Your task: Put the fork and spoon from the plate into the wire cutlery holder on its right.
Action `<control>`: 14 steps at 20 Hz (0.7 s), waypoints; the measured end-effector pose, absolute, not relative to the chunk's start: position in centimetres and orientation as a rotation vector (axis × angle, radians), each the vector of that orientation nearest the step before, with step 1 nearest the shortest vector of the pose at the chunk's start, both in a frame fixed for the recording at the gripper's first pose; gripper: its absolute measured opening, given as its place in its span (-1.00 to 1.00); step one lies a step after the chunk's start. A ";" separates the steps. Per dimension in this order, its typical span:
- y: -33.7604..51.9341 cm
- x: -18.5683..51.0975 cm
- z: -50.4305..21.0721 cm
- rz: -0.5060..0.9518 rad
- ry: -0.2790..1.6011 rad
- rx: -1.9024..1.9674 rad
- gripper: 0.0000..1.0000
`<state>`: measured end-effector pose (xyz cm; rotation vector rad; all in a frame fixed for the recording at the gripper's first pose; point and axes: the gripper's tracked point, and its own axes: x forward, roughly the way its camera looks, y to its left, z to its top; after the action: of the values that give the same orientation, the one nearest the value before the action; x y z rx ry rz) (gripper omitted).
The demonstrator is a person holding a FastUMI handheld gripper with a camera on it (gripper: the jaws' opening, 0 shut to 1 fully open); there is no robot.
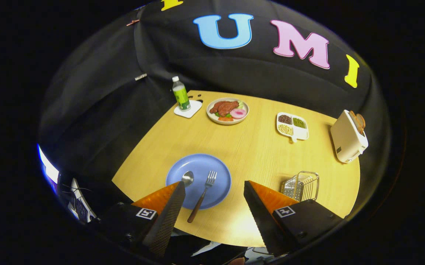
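Note:
A blue plate (218,175) lies on the wooden table near its front edge. A fork (203,194) with a brown handle rests on the plate, its handle sticking out over the near rim. A spoon (187,177) lies to the fork's left, its bowl showing just past the left fingertip and its handle hidden behind that finger. The wire cutlery holder (301,185) stands to the plate's right, partly behind the right finger. My gripper (214,184) hovers above the plate, open wide, with the fork showing between the fingers and nothing gripped.
At the back of the table stand a green-labelled bottle (181,94) on a white coaster, a plate of food (227,110) and a white divided dish of beans (292,126). A white toaster (348,137) sits at the right edge.

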<state>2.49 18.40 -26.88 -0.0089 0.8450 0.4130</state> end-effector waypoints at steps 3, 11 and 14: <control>20.3 2.8 -30.7 0.440 0.945 -0.032 1.00; 23.5 2.9 -39.8 0.378 1.184 -0.056 0.42; 24.1 3.1 -42.0 0.348 1.233 -0.046 0.38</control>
<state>3.06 24.14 -42.04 -0.0456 1.2329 0.3481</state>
